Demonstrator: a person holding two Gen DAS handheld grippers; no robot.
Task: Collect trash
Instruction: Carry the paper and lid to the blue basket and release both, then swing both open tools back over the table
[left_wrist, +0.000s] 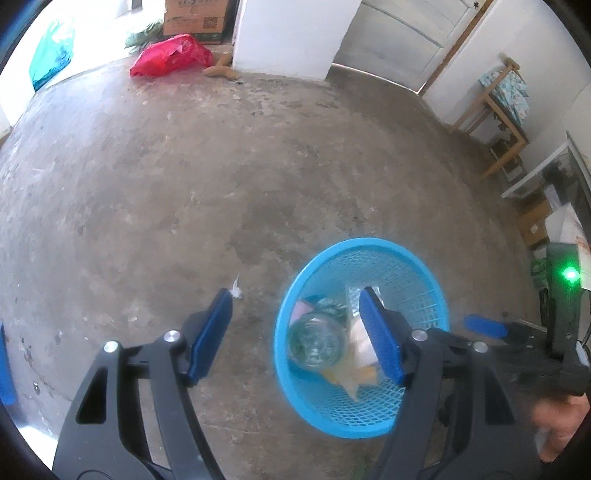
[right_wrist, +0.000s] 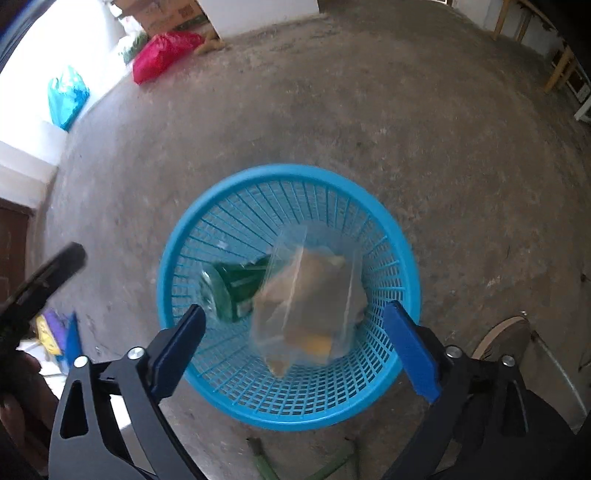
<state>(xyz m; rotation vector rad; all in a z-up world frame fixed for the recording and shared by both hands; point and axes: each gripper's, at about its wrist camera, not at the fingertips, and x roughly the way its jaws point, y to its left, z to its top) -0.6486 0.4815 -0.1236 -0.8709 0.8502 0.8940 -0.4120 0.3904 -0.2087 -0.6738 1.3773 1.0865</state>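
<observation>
**Bag dropped into blue basket, both tongs empty**

Since the right gripper (right_wrist: 293, 349) is held almost straight above the blue basket (right_wrist: 177, 236), w/ its jaws spread wide and nothing pressed between the pads, the clear plastic bag (right_wrist: 306, 302) seen blurred betw. them is judged to be falling or just landed inside, not gripped. It sits over a green can (right_wrist: 229, 288) lying on its side at the basket bottom. That high, centred position was prob. chosen so trash drops in w/o touching the rim.

From the left wrist view, the left gripper (left_wrist: 295, 332) is also seen released and empty, off to the basket's side, one finger (left_wrist: 380, 336) overlapping the rim in view. A glass jar (left_wrist: 314, 343) and paper scraps are seen inside. A small white scrap (left_wrist: 236, 291) is left on the concrete floor (left_wrist: 221, 166) just beside the other finger; prob. the next pickup. A red bag (left_wrist: 170, 55) lies well apart, near the far wall.
</observation>
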